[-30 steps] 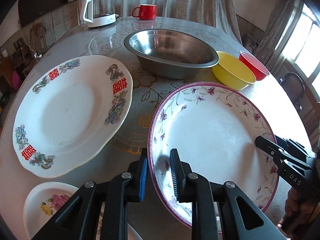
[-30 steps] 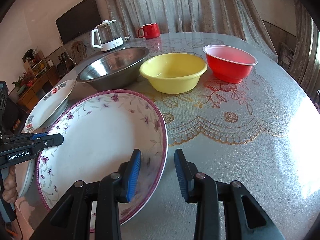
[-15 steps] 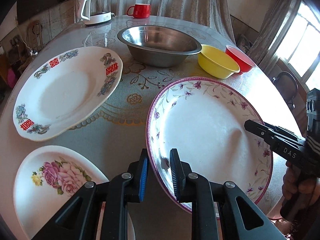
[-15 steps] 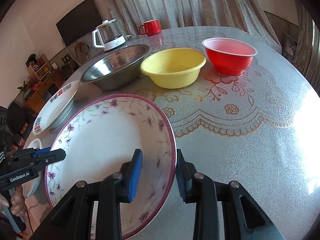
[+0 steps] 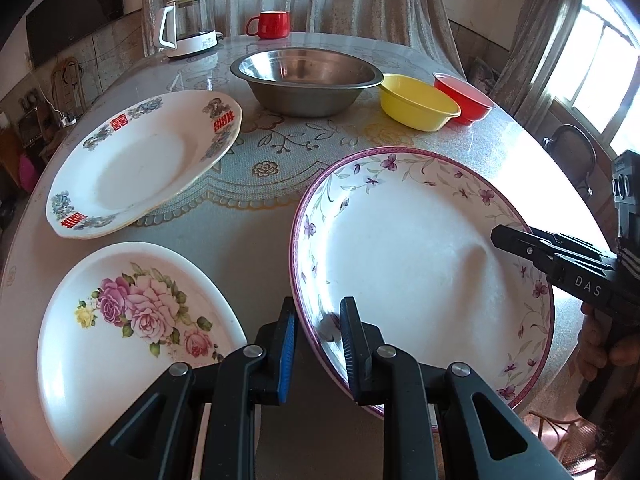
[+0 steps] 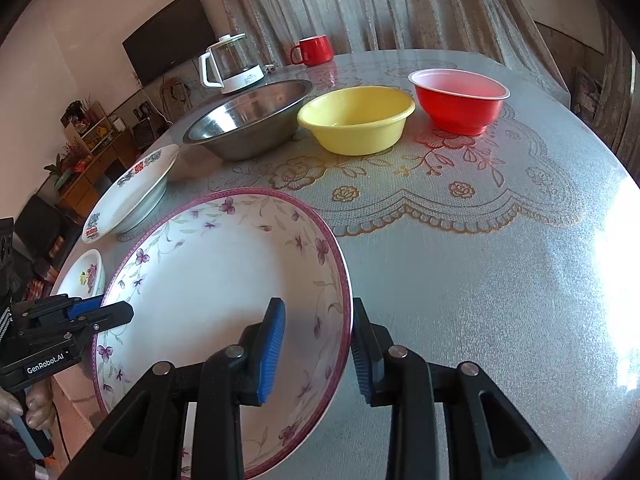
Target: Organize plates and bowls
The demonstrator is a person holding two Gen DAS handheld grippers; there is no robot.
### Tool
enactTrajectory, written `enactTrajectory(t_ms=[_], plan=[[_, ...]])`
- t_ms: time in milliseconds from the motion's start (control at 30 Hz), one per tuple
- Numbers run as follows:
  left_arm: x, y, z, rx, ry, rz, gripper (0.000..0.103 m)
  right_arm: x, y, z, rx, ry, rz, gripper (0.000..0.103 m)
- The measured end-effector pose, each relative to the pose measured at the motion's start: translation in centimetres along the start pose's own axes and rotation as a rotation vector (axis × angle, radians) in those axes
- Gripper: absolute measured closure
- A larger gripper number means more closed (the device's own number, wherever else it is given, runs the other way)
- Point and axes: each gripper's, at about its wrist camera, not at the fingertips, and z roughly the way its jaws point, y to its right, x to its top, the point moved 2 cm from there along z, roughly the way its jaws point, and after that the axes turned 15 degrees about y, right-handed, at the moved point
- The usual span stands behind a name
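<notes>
The purple plate (image 5: 420,264) has risen and come nearer since before. It is big and white, with a purple rim and small flowers, held over the table (image 6: 500,280) edge. The left gripper (image 5: 316,344) clamps its left rim; the right gripper (image 6: 318,344) jaws straddle its right rim.

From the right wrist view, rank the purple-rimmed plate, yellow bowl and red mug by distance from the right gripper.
1. purple-rimmed plate: its rim sits between the right gripper fingers.
2. yellow bowl: mid-table, ahead.
3. red mug: far edge, by the curtain.
</notes>
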Motion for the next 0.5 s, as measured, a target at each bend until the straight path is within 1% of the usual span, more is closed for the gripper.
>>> enactTrajectory(t_ms=[67, 267, 500], plan=[[-0.3, 0.3, -0.3, -0.002, 0.007, 0.020, 0.081, -0.3, 0.0, -0.4, 0.004, 0.004, -0.004, 0.071], [-0.9, 0.5, -0.8, -0.008, 0.019, 0.009, 0.081, -0.6, -0.3, -0.7, -0.017, 0.018, -0.011, 0.071], [-1.3, 1.0, -1.2, 0.031, 0.061, 0.022, 0.080, -1.0, -0.6, -1.0, -0.040, 0.024, -0.031, 0.070]])
